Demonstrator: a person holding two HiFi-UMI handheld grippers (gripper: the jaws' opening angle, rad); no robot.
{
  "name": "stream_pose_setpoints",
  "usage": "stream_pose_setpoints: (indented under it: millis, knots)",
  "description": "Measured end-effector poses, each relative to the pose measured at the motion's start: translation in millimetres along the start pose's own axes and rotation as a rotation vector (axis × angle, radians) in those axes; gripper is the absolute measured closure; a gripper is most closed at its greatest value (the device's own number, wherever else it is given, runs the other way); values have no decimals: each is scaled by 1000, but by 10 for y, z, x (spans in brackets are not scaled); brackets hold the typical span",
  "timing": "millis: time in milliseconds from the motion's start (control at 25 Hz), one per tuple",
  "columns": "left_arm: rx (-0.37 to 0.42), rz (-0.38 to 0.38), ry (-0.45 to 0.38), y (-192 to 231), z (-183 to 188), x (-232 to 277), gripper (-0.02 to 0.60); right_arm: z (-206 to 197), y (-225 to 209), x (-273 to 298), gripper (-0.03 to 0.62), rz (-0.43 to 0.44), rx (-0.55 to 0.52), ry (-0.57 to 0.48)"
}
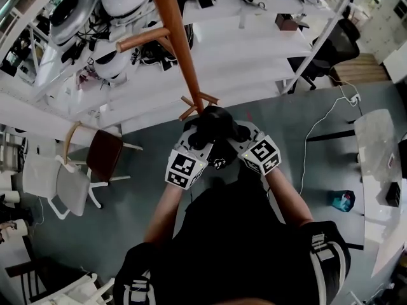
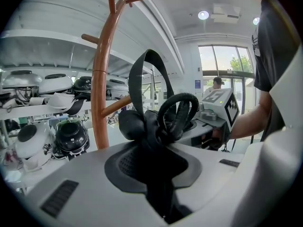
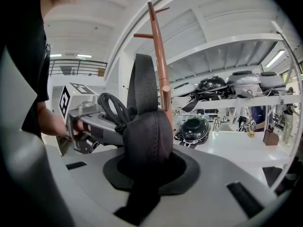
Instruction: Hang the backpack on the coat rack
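The black backpack [image 1: 213, 127] hangs bunched between my two grippers, just in front of the brown wooden coat rack [image 1: 181, 43]. My left gripper [image 1: 194, 146] is shut on a fold of the backpack [image 2: 142, 131]. A flat strap loop [image 2: 141, 74] and a corded handle loop [image 2: 177, 113] stand up beyond it. My right gripper [image 1: 244, 141] is shut on a padded part of the backpack [image 3: 146, 136], with the strap [image 3: 142, 79] rising above. The rack's pole [image 2: 100, 84] and pegs [image 1: 137, 40] stand close behind the bag. No part of the bag touches a peg.
White shelves [image 1: 254, 49] with several helmets [image 2: 71, 136] stand behind the rack. A brown chair [image 1: 102, 154] and a white chair [image 1: 60, 186] are at the left. A cable [image 1: 318, 132] crosses the grey floor. A white table [image 1: 381, 170] is at the right. A person [image 2: 218, 85] stands far off by the windows.
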State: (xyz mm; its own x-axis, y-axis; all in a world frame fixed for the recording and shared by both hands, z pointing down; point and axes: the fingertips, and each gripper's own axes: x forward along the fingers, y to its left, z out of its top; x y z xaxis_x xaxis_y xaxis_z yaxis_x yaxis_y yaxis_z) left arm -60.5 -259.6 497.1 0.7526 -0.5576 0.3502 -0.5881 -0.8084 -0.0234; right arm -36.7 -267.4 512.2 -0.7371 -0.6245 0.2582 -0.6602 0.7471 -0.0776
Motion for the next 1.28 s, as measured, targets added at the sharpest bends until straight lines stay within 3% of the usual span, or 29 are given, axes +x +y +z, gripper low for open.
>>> stream_pose_setpoints:
  millis: [560,1280]
  knots:
    - [-70,106,3,336,62,277,494,126,-367,314,502,117,-15,14]
    - [-146,214,43,676,-69,545,494,-42,-706,695,502,224,-38,76]
